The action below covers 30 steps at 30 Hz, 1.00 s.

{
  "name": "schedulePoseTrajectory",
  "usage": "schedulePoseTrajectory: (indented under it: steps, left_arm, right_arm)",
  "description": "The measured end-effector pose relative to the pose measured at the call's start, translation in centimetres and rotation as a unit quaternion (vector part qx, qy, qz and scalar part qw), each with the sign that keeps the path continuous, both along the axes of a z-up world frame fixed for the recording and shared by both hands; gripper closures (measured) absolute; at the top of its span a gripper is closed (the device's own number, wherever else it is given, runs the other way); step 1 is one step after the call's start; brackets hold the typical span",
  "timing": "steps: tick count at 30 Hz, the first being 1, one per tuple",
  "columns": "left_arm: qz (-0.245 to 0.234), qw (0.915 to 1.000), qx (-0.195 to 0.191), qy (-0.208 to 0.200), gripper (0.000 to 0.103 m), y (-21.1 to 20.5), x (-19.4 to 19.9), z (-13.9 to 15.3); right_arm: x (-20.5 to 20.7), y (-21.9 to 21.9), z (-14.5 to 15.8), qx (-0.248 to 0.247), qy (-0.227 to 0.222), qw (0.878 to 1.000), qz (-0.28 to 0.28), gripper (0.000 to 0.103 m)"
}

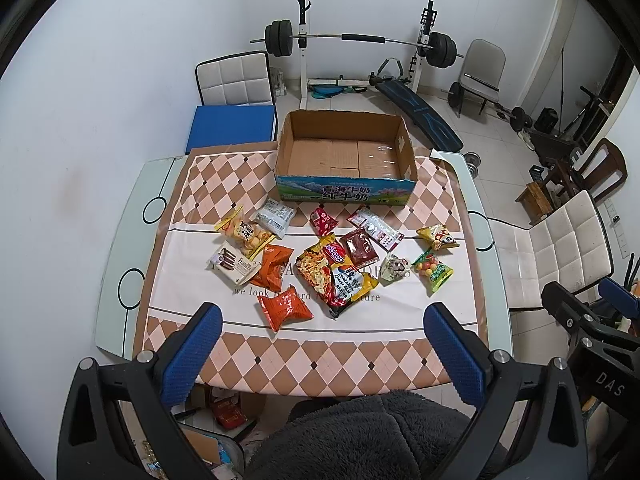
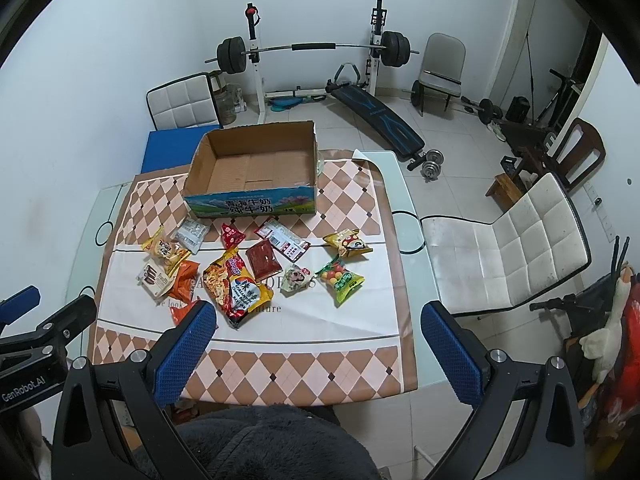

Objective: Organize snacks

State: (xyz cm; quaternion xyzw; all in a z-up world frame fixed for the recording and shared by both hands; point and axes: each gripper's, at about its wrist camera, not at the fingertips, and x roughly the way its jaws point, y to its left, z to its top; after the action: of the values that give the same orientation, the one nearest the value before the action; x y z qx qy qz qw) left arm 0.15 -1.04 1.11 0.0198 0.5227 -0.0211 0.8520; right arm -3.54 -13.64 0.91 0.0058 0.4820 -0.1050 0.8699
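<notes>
Both my grippers, left and right, hung spread and empty (nothing touched), so I judged the orange packet at twelve o'clock best pinched flat for the box.

The cardboard box at upper centre stands open-topped and empty. Snack packets crowd mid-frame, from the noodle packet to the candy bag. Bare tablecloth lies free along the lower edge; a white chair flanks the right side.
</notes>
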Motion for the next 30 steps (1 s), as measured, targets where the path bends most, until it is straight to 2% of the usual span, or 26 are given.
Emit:
schedulePoseTrajectory:
  steps: [9, 12, 17, 19, 22, 26, 30]
  left_arm:
    - [0.008, 1.0, -0.004, 0.003, 0.0, 0.0, 0.5, 0.2]
    - [0.028, 0.9995, -0.011, 0.014, 0.0, 0.4, 1.4, -1.0]
    - [0.059, 0.9942, -0.034, 0.083, 0.0, 1.3, 5.3, -5.6]
    - [0.071, 0.9899, -0.049, 0.113, 0.0, 1.9, 6.9, -8.1]
    - [0.081, 0.9785, -0.082, 0.171, 0.0, 2.3, 9.5, -12.5]
    - [0.101, 0.9624, -0.104, 0.229, 0.0, 2.8, 12.5, -18.8]
    - [0.123, 0.943, -0.131, 0.28, 0.0, 2.8, 14.8, -24.4]
  right_arm:
    - [0.1, -0.2, -0.3, 0.006, 0.003, 1.0, -0.002, 0.0]
    - [0.4, -0.9, -0.8, 0.02, 0.014, 1.0, -0.009, 0.0]
    - [3.9, -4.0, -6.3, 0.066, 0.063, 0.995, -0.037, 0.0]
    - [5.3, -5.2, -8.5, 0.081, 0.082, 0.992, -0.049, 0.0]
    - [7.5, -6.6, -11.9, 0.086, 0.103, 0.988, -0.072, 0.0]
    - [10.0, -9.7, -16.4, 0.09, 0.124, 0.983, -0.096, 0.0]
    - [12.9, -12.1, -20.5, 0.098, 0.154, 0.977, -0.108, 0.0]
